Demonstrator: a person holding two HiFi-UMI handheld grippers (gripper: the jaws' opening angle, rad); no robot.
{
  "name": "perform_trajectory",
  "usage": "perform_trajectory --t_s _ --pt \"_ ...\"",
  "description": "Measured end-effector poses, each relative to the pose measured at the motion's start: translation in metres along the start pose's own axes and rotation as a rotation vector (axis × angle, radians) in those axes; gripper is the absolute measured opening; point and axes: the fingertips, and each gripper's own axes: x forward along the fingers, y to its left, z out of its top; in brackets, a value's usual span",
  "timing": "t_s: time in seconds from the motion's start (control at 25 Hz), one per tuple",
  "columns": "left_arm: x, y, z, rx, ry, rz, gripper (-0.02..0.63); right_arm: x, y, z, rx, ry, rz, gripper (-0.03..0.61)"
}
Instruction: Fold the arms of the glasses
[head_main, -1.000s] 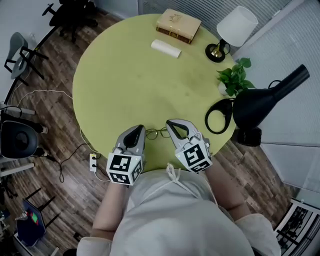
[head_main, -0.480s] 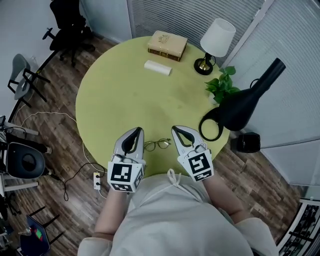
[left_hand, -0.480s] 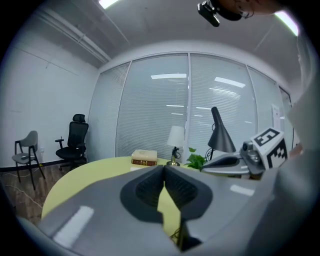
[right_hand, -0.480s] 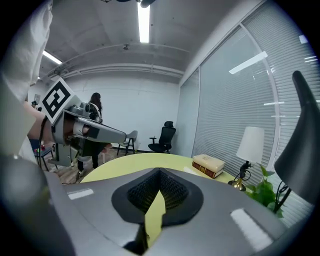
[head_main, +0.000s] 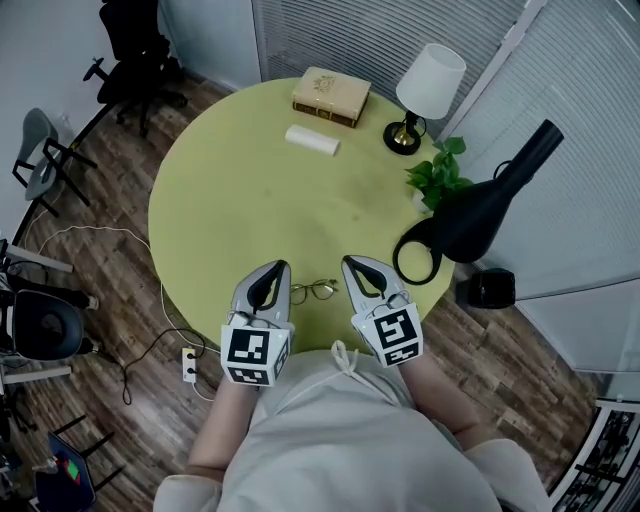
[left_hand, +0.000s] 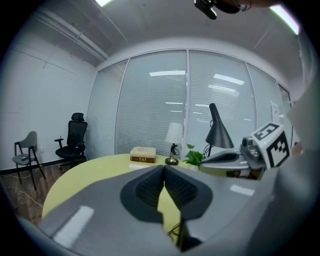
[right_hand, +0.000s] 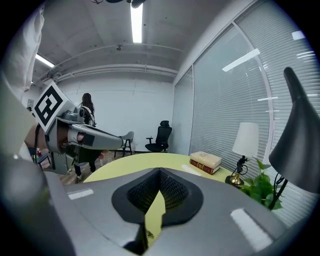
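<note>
Table (head_main: 250, 200) edge nearest the person: left gripper (head_main: 273, 270) and right gripper (head_main: 356, 266) both pinched closed on nothing. Glasses (head_main: 313, 291) lie between them, long axis running gripper to gripper, about equally near both. Arms probably unfolded, too small to tell.

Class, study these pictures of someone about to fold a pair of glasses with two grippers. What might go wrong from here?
1. The glasses lie near the table edge closest to the person; a nudge might push them off.
2. The left gripper and right gripper are both shut and empty; their broad fingers might bend or drop the thin wire frame.
</note>
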Motion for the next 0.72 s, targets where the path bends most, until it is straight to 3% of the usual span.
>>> perform_trajectory --t_s 0.72 --pt "0.0087 0.0031 -0.0033 0.000 0.022 0.008 0.006 0.0045 -0.0039 -0.0028 0.031 0.018 -0.002 -0.002"
